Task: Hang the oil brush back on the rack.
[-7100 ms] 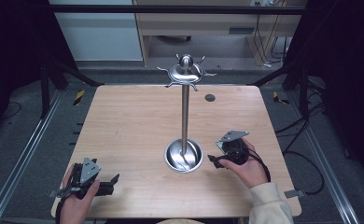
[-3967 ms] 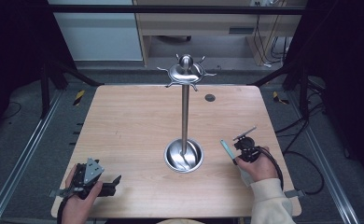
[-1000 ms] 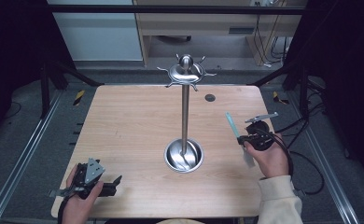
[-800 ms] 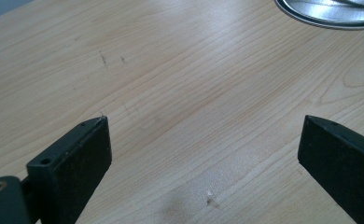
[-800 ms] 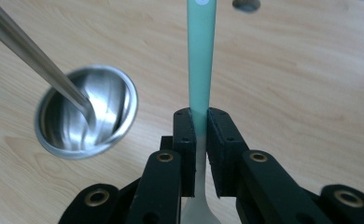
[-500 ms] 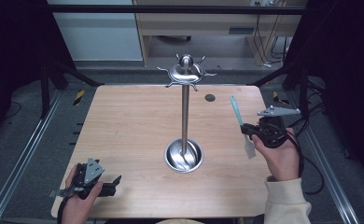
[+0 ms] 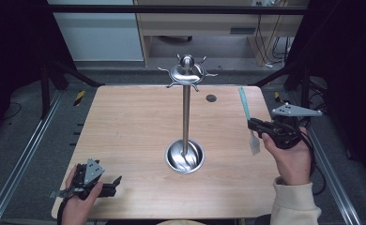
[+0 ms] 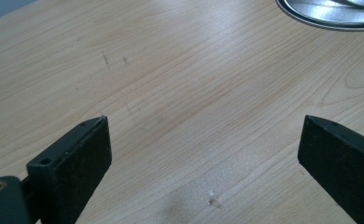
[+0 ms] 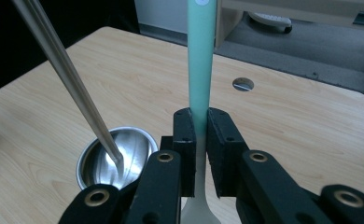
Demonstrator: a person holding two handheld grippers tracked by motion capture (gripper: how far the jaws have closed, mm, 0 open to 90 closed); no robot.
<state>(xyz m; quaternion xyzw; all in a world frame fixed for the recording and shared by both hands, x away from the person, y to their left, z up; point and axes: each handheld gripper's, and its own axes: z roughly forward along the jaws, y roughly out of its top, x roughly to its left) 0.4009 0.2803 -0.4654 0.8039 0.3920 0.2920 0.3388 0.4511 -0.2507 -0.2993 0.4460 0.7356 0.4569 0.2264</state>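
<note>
The wooden tabletop (image 7: 125, 131) carries a tall metal stand (image 7: 186, 112), a pole rising from a round dish base to a hooked crown. To the right of the stand and well clear of its pole, the right gripper (image 7: 255, 125) is raised over the tabletop's right edge, its jaws pressed together on a green-handled utensil (image 7: 245, 107); the green handle juts beyond the jaws, the pale head hangs behind them. Left of the stand's base, near the tabletop's front corner, the left gripper (image 7: 111, 185) rests low, jaws spread wide over bare wood.
</note>
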